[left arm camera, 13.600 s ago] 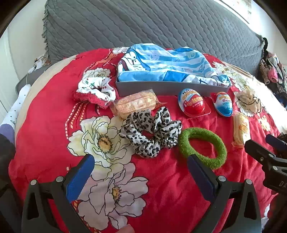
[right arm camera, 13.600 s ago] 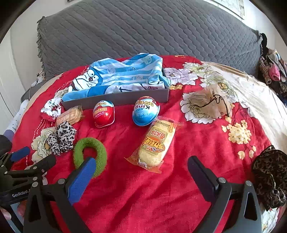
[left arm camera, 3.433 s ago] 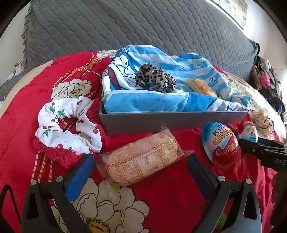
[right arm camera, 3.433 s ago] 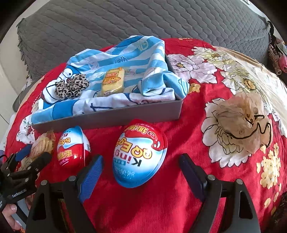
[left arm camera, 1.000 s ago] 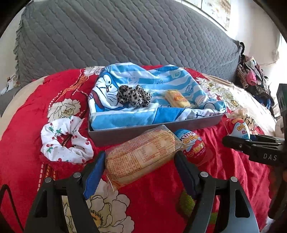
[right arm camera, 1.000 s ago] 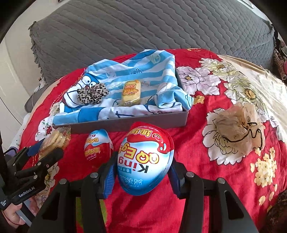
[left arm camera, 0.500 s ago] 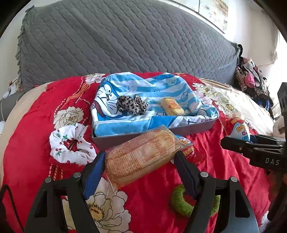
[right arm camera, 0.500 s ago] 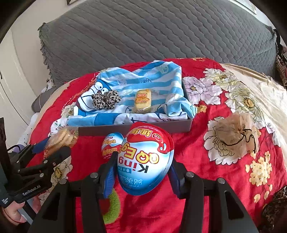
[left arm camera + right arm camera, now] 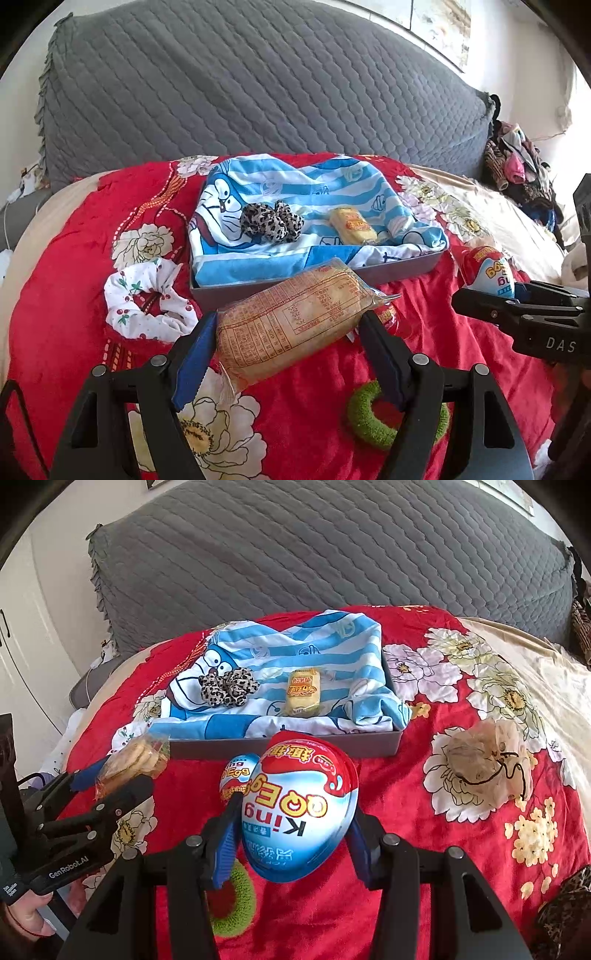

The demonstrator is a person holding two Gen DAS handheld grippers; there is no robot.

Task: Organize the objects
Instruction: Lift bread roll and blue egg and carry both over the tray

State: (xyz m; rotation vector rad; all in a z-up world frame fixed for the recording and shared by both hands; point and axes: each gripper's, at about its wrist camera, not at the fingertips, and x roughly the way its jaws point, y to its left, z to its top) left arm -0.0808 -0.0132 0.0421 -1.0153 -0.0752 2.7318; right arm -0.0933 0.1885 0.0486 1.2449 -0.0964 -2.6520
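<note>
Left tool (image 9: pixel 286 343): clenched on the cracker pack (image 9: pixel 291 325), pads pressing both long sides, pack clear of the bed (image 9: pixel 66 332).
Right tool (image 9: pixel 291 834): grasping the blue egg (image 9: pixel 301 808) across its widest part, label upside down, egg raised above the bedspread.
Tray (image 9: pixel 369 744): at 12 o'clock from both tools, lined with a striped cartoon cloth (image 9: pixel 295 653); its near wall faces the loads.
Already in tray: leopard scrunchie (image 9: pixel 227 686) at 11 o'clock on the cloth, yellow snack (image 9: pixel 303 692) just beside it toward 1 o'clock.
On the bed: red egg (image 9: pixel 236 771) just short of the tray wall, green ring (image 9: pixel 373 421) at 6 o'clock under the tools, white scrunchie (image 9: pixel 147 302) at 9 o'clock of the tray.
Step in hand: likely carrying both loads over the near wall into the tray.
How to do it well: keep each load above the wall's height until it is over the cloth; aim the pack at the bare cloth near the front edge, the egg at the open patch toward 3 o'clock of the yellow snack.
Release: lower until the load rests on the cloth, then let go; the egg looks apt to roll, so set it flat side down.
Risk: the two tools stand near each other; crossing paths could knock the red egg.
</note>
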